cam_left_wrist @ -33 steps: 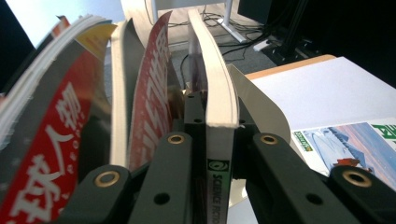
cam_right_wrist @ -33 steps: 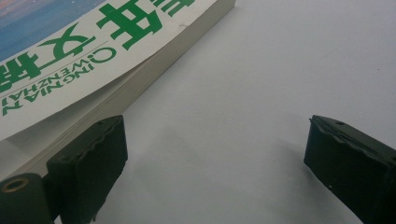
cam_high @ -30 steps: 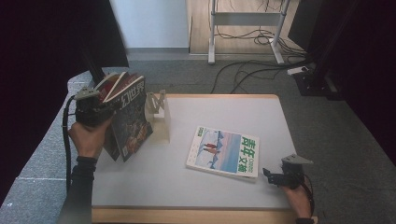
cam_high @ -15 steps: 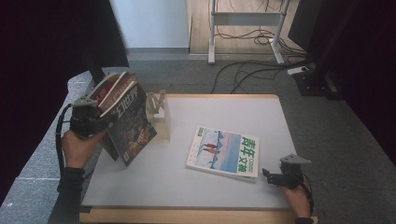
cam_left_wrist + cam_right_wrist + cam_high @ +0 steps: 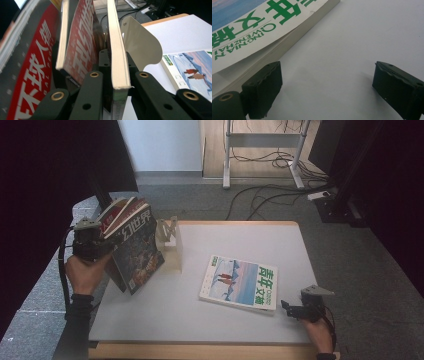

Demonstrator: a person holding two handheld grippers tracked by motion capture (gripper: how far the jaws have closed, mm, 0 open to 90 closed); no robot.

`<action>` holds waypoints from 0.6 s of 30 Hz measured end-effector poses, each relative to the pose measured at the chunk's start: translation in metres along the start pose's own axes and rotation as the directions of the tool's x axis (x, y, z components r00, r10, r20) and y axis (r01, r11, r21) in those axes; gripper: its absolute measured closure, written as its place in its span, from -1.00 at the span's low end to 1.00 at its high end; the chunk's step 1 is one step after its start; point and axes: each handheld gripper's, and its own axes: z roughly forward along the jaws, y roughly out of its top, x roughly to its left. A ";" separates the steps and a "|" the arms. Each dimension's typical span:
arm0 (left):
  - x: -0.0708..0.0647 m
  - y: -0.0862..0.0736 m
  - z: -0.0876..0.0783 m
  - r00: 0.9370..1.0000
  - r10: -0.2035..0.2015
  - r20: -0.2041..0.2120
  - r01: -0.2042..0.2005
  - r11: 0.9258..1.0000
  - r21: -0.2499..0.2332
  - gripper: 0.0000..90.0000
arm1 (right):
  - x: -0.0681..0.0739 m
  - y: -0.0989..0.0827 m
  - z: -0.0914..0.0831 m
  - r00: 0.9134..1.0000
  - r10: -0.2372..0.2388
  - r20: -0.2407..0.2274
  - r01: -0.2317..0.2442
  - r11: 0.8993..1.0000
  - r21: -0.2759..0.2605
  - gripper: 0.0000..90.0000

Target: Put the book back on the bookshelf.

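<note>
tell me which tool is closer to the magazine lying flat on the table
Right. The right tool sits open just off the flat magazine's near corner, while the left tool is across the table, shut on a dark-covered magazine.

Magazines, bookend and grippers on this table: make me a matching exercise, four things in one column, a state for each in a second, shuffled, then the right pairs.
1. dark-covered magazine
2. blue-and-green magazine
3. white bookend
4. right gripper

A. jaws open, nothing between them
B. standing upright on the table
C. lying flat
D. clamped in the left gripper, tilted

Pairs: 1-D, 2-C, 3-B, 4-A
</note>
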 end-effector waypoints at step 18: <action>0.000 0.023 -0.018 1.000 -0.007 -0.016 0.006 0.997 -0.077 0.84 | -0.001 0.000 0.000 1.000 0.002 -0.006 -0.002 1.000 -0.001 -0.80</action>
